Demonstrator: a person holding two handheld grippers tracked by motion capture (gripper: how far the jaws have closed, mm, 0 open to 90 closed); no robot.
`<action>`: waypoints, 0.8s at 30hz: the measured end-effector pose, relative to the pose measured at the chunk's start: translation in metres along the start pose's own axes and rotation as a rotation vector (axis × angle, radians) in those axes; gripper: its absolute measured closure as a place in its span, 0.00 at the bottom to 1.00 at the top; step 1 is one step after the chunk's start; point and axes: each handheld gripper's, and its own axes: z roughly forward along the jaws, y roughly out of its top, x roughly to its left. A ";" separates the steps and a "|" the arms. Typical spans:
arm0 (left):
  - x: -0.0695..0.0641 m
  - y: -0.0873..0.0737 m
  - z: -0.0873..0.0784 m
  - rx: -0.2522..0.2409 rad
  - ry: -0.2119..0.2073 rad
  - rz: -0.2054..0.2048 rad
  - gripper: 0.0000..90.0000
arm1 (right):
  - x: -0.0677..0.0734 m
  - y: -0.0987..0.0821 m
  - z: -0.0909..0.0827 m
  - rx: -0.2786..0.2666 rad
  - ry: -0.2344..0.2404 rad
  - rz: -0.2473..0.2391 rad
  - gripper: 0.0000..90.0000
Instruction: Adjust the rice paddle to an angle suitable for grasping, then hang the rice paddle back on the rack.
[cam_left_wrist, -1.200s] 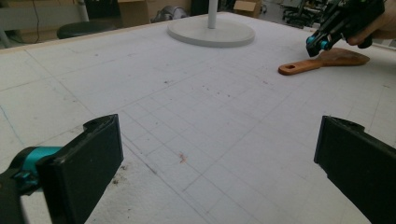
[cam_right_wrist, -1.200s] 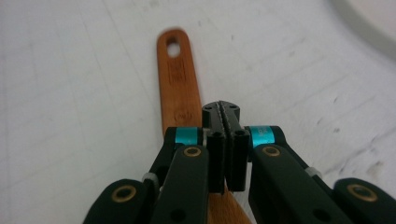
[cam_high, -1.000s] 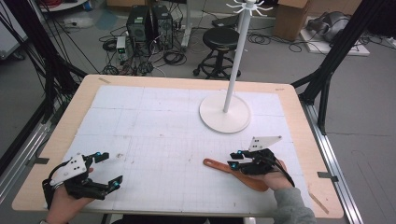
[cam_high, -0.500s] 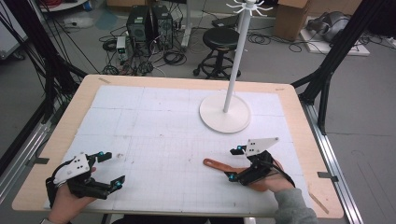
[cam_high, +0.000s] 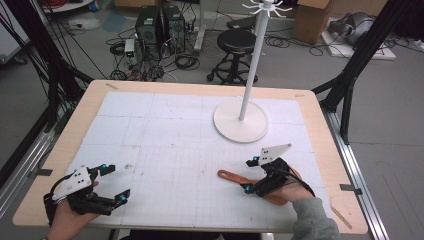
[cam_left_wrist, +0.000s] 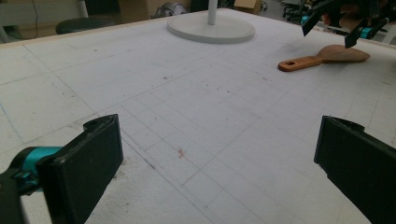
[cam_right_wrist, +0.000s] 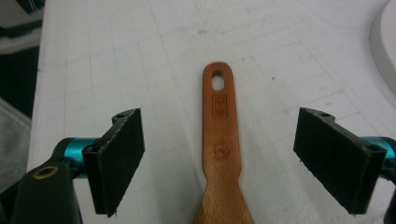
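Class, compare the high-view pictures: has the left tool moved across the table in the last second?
Yes, slightly. Against the table's near edge, the left tool has drawn back toward the person and a little to their left, jaws wide apart and empty.

Surface (cam_high: 320, 130): wood edge w/ white gridded mat (cam_high: 170, 145) on top, some brown specks. On mat: white stand (cam_high: 241, 121), round base, far right; wooden spatula (cam_high: 235, 177), flat, near right, handle pointing left.

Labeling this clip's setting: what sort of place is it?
Probably a lab or workshop: a gridded table in a black frame, computers and loose cables on the floor.
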 end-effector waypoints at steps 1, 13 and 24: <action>0.000 -0.001 -0.001 0.003 0.003 0.000 0.02 | 0.000 0.001 0.001 0.022 0.002 -0.003 0.17; -0.002 -0.001 0.000 0.018 0.000 0.005 0.02 | -0.009 0.005 0.008 0.131 -0.003 -0.025 0.20; -0.001 -0.002 -0.003 0.015 0.009 0.004 0.02 | -0.009 0.012 0.020 0.249 -0.022 -0.044 0.32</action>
